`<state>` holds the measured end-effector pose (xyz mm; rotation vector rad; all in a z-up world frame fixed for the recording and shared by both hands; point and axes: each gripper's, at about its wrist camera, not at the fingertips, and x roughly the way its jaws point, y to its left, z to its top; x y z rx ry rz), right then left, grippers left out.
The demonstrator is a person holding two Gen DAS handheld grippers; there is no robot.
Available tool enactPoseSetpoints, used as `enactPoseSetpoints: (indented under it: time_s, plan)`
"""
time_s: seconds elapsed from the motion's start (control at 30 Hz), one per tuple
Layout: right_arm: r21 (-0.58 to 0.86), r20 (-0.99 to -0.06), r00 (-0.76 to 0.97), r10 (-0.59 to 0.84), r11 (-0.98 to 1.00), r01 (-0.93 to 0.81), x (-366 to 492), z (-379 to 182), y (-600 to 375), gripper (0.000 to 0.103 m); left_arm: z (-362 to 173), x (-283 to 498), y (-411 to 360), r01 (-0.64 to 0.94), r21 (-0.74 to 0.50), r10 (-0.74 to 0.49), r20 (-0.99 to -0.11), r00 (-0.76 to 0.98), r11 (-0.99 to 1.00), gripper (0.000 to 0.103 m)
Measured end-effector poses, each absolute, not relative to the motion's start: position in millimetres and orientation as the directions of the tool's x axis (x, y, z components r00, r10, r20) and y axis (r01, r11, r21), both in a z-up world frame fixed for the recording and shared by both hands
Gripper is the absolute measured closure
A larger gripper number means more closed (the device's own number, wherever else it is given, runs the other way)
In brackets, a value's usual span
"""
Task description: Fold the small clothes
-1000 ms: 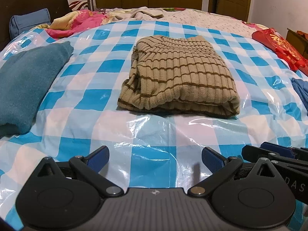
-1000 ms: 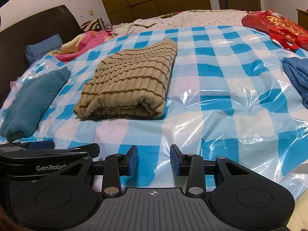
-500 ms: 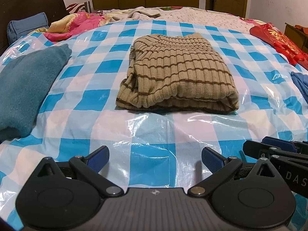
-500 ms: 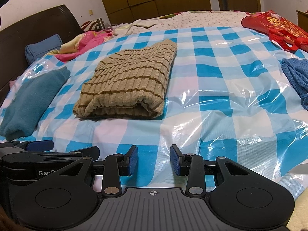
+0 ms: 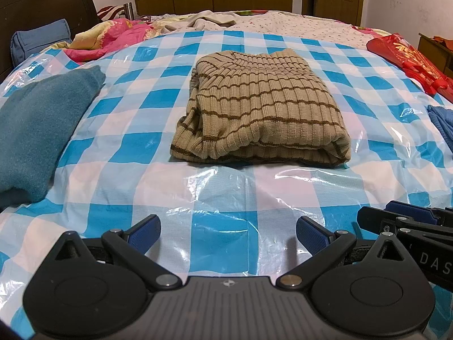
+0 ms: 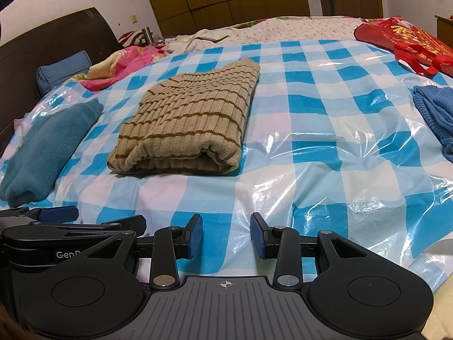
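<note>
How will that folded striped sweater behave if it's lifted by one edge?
The striped sweater is soft ribbed knit, so it would probably droop. Its loose stacked layers show at the near edge, so the fold likely opens. On the glossy plastic sheet, it may slide when pushed.

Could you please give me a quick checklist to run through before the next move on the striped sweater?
1. Striped sweater folded and lying flat on the checked plastic sheet: ok.
2. Left gripper open and empty: ok.
3. Right gripper empty, jaws apart: ok.
4. Both grippers short of the sweater, not touching it: ok.
5. Teal garment apart from the sweater: ok.
6. Blue knit folded or not: cannot tell, mostly out of frame.
</note>
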<state>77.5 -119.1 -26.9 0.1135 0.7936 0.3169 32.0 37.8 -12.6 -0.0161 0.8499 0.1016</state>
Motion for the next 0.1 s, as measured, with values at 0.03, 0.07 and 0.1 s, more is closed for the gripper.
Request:
enactPoseSetpoints:
  time_s: [0.03,0.07,0.1]
  plan:
    - [0.218,-0.682,0.657,0.321,0.947,-0.237,77.5,-26.9,-119.1,0.066,-12.6,32.1,37.8,-0.095,0.026,0.082,-0.751,0.655,0.995,0.0]
    - [0.218,-0.682,0.657,0.321,0.947,-0.237,77.5,-26.9,-119.1,0.066,-12.7,32.1,37.7,-0.095,0.024,0.081,-0.752,0.654,0.995,0.0]
    - [0.218,-0.682,0.657,0.321,0.947,-0.237,77.5,-26.9,-119.1,0.066,-12.6,32.0,37.9,-0.095,0.023,0.08,-0.752,0.654,0.995,0.0]
